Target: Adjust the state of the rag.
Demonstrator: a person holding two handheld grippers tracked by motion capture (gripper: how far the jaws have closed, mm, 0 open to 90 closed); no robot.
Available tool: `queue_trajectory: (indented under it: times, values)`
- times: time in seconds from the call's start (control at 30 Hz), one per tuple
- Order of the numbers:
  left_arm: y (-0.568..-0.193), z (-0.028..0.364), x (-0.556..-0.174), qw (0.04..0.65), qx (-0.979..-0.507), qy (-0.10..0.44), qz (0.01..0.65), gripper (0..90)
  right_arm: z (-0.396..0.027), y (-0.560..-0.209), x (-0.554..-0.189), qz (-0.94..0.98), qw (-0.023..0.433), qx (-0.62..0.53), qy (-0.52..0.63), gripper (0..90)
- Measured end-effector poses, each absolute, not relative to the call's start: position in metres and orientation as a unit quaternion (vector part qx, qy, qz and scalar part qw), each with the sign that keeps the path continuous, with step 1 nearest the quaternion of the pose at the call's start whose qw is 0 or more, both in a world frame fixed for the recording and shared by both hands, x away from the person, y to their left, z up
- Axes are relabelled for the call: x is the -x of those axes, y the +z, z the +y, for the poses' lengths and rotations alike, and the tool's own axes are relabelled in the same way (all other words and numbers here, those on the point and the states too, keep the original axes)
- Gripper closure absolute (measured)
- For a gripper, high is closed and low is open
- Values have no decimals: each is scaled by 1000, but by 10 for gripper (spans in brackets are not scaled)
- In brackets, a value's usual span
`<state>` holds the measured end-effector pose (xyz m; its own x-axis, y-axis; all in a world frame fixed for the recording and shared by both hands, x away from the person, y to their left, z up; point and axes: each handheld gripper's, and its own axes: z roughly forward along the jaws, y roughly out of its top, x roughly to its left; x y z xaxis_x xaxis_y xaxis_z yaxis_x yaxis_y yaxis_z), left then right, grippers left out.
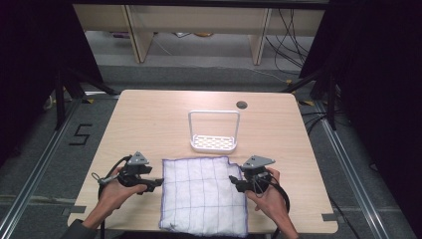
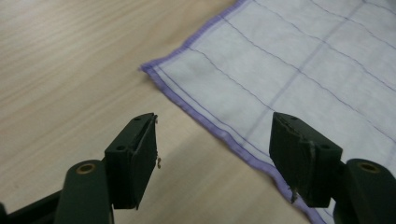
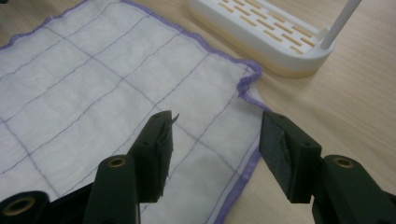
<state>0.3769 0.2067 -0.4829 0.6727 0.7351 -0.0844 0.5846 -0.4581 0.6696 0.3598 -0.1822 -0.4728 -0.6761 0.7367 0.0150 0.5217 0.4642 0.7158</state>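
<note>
Cloth [image 1: 204, 194] lies spread flat; left gripper [image 1: 158, 182] and right gripper [image 1: 233, 180] jaws wide, empty; next probably regrip edges for fold

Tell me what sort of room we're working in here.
Most likely a lab or recording workspace, not a home. The wooden table stands between dark curtains, loose cables trail over the grey floor behind it, and a taped number marks the floor beside it.

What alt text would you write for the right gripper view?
The open right gripper hovers over the purple-hemmed edge of a white cloth lying flat on the wooden table. A white slotted rack stands just behind the cloth's corner.
</note>
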Motion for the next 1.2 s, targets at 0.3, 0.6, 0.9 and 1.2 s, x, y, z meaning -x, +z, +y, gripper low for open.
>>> queue_trajectory:
  times: [0.3, 0.6, 0.9, 1.2]
  values:
    - [-488, 206, -415, 345, -837, 97, 413, 329, -177, -473, -388, 840, 138, -384, 358, 457]
    - [-492, 201, -437, 335, -840, 91, 417, 329, -168, -473, -408, 840, 138, -396, 344, 458]
    - [-498, 192, -447, 331, -843, 84, 416, 355, -164, -480, -416, 844, 141, -393, 337, 460]
    - [-499, 193, -450, 328, -844, 84, 417, 383, -162, -484, -422, 847, 134, -388, 338, 459]
